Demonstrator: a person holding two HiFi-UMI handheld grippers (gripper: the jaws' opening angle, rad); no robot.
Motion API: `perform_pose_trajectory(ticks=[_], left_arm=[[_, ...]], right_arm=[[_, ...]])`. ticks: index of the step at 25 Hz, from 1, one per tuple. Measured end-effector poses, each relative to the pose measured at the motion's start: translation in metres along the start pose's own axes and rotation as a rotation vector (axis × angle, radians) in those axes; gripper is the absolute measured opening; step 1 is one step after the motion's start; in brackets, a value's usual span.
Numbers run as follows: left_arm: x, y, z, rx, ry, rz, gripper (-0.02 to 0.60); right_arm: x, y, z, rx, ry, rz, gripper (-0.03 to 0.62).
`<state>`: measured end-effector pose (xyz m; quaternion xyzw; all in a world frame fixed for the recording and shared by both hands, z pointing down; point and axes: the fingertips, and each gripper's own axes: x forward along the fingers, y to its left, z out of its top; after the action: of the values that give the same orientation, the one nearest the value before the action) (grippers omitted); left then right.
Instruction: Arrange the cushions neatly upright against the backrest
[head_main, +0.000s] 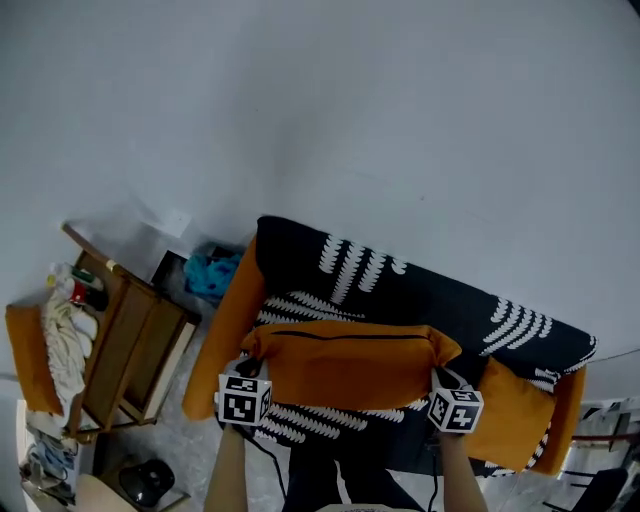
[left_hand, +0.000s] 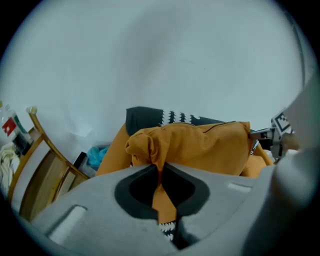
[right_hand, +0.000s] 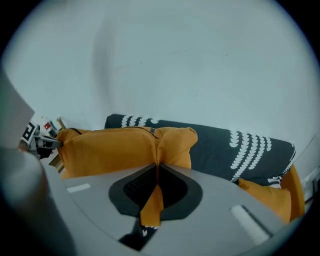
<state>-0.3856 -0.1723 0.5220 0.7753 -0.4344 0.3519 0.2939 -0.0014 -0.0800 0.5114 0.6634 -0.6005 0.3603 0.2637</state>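
An orange cushion (head_main: 350, 365) hangs lifted above the sofa seat, stretched between both grippers. My left gripper (head_main: 248, 368) is shut on the cushion's left corner; in the left gripper view the orange fabric (left_hand: 161, 187) is pinched between the jaws. My right gripper (head_main: 443, 383) is shut on the right corner, with fabric (right_hand: 154, 192) caught between its jaws. Behind the cushion stands the dark patterned backrest (head_main: 400, 285) of the sofa. A second orange cushion (head_main: 515, 415) lies on the seat at the right end.
The sofa has orange armrests (head_main: 225, 320). A wooden rack (head_main: 130, 345) with cloths and bottles stands left of the sofa, next to a blue cloth (head_main: 212, 272) on the floor. A pale wall (head_main: 350, 120) rises behind the sofa.
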Motion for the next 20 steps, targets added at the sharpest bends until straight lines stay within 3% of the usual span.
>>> perform_pose_trajectory(ticks=[5,11,15,20], left_arm=[[0.013,-0.001,0.076,0.138,-0.058,-0.027,0.020],[0.037,-0.005,0.146,0.230,-0.075,-0.060,0.021],[0.055,-0.009,0.173,0.291,-0.078,-0.079,0.023],[0.089,-0.008,0.181,0.347,-0.039,-0.086,0.029]], right_arm=[[-0.008,-0.010,0.039,0.078,-0.099,-0.041,0.023],[-0.005,-0.022,0.069,0.112,-0.141,-0.050,0.023],[-0.001,-0.028,0.076,0.142,-0.150,-0.066,0.023],[0.016,-0.034,0.075,0.169,-0.143,-0.081,0.021]])
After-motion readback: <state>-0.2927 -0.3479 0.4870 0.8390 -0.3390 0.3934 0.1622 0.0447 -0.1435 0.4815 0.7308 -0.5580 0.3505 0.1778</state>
